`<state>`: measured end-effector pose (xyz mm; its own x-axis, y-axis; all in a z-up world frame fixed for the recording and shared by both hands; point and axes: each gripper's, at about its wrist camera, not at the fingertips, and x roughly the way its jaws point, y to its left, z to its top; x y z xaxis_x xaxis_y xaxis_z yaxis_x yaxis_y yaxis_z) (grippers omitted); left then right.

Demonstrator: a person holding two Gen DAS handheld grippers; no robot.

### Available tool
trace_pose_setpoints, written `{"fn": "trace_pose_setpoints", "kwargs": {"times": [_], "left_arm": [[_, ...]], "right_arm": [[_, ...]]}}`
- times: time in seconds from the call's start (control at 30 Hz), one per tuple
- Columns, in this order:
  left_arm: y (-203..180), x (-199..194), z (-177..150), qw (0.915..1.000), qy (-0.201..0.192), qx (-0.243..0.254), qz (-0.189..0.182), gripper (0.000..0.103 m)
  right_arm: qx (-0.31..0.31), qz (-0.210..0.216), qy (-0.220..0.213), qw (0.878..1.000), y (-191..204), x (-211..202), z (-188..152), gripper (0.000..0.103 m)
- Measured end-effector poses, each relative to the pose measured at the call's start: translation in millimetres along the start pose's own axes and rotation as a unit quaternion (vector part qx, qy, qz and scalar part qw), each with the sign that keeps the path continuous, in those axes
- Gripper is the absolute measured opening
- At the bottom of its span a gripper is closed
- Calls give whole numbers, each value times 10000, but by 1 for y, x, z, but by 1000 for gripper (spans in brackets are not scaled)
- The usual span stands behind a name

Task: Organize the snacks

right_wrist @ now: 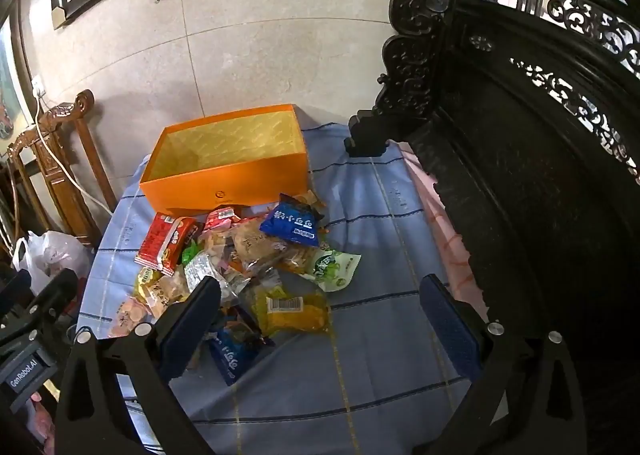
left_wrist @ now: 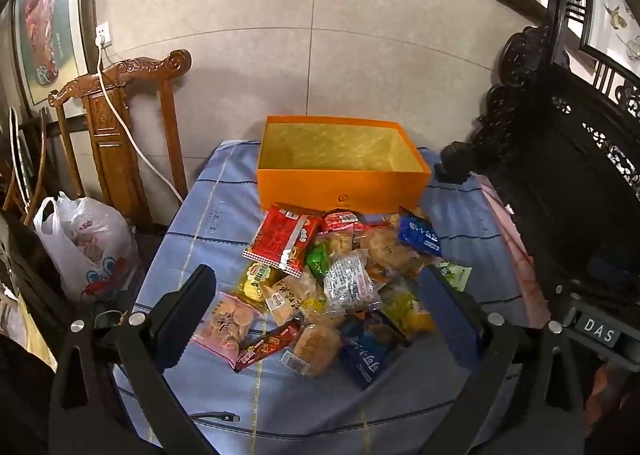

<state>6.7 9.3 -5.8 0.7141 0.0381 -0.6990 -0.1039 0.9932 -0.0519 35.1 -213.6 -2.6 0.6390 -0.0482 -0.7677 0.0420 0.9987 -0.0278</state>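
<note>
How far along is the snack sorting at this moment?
Nothing looks done: the orange box shows no snacks inside, and the snack pile lies on the blue cloth in front of it. Nothing is in hand; the left tool and right tool are open. All packets remain.

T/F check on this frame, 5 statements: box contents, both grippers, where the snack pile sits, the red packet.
1. The orange box has snacks in it. False: what shows of its inside is bare.
2. The left gripper is open. True.
3. The right gripper is shut on a yellow packet. False: it is open and holds nothing.
4. The snack pile lies on the blue checked cloth in front of the box. True.
5. The red packet lies on the pile's left side. True.
</note>
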Motion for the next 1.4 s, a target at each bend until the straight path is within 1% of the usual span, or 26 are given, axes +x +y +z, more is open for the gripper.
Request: {"fn": "trace_pose_setpoints", "kwargs": {"times": [0.3,0.57,0.67,0.77,0.87,0.97,1.07,1.2,1.4], "left_arm": [[1,1,0,10000,8,-10,-21,99],[0,3,-2,10000,35,-16,25,99],[2,3,-1,9999,60,-78,45,99],[5,6,0,9997,136,-186,-49,99],[5,6,1,9998,85,-175,48,99],[5,5,0,9998,85,-180,21,99],[6,5,0,9997,95,-201,104,99],[8,3,0,9997,49,-220,119,99],[7,3,0,9997,80,-182,118,99]], "right_arm": [[-130,7,5,9999,3,1,0,100],[-73,28,46,10000,2,4,1,100],[-73,49,74,9999,2,5,1,100],[-122,20,75,9999,4,5,1,100],[-149,-27,66,9999,4,5,1,100],[-117,-17,63,9999,4,5,0,100],[-102,-49,49,9999,2,6,0,100],[2,-1,62,10000,-3,6,0,100],[66,40,73,9999,-8,6,-1,100]]}}
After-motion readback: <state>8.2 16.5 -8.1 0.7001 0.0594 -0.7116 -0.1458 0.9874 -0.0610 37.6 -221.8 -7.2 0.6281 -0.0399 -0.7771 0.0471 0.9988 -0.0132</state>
